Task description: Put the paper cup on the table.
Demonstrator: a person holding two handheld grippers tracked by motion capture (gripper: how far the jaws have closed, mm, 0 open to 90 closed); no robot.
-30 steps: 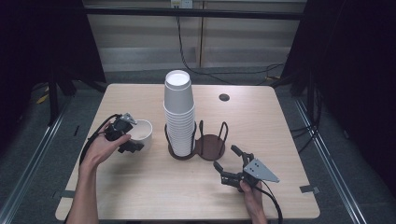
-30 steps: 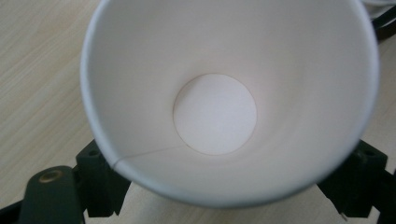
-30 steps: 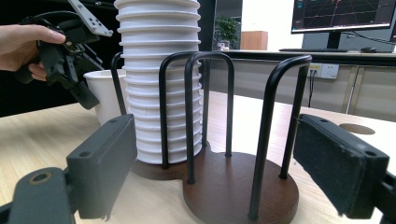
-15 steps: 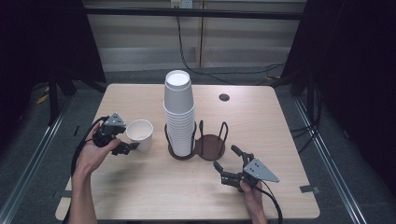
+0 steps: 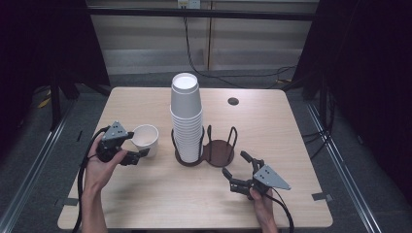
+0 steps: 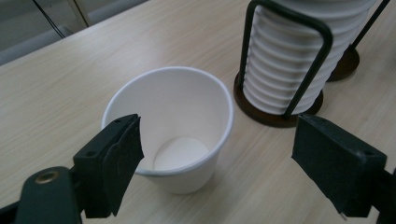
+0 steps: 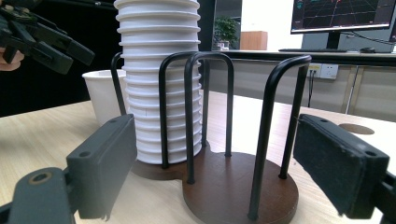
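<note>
A single white paper cup (image 5: 145, 139) stands upright on the table, left of the holder. My left gripper (image 5: 138, 154) hovers just in front of it. In the left gripper view the cup (image 6: 173, 121) sits beyond the left gripper (image 6: 218, 126), whose jaws stand open and clear of its wall. A tall stack of white cups (image 5: 186, 116) fills the left bay of a dark wire cup holder (image 5: 218, 151). My right gripper (image 5: 234, 163) rests open near the holder's right bay. In the right gripper view the right gripper (image 7: 215, 140) faces the bare wooden base (image 7: 233, 186) and the stack (image 7: 159, 70).
The wooden table (image 5: 272, 131) has a round cable hole (image 5: 233, 101) at the back right. Black cables trail from both grippers toward the near edge. Metal rails run along the floor on either side.
My left gripper has drawn back from the single cup's rim toward the near left and risen slightly. The cup stands where it was. The right gripper has not moved.
</note>
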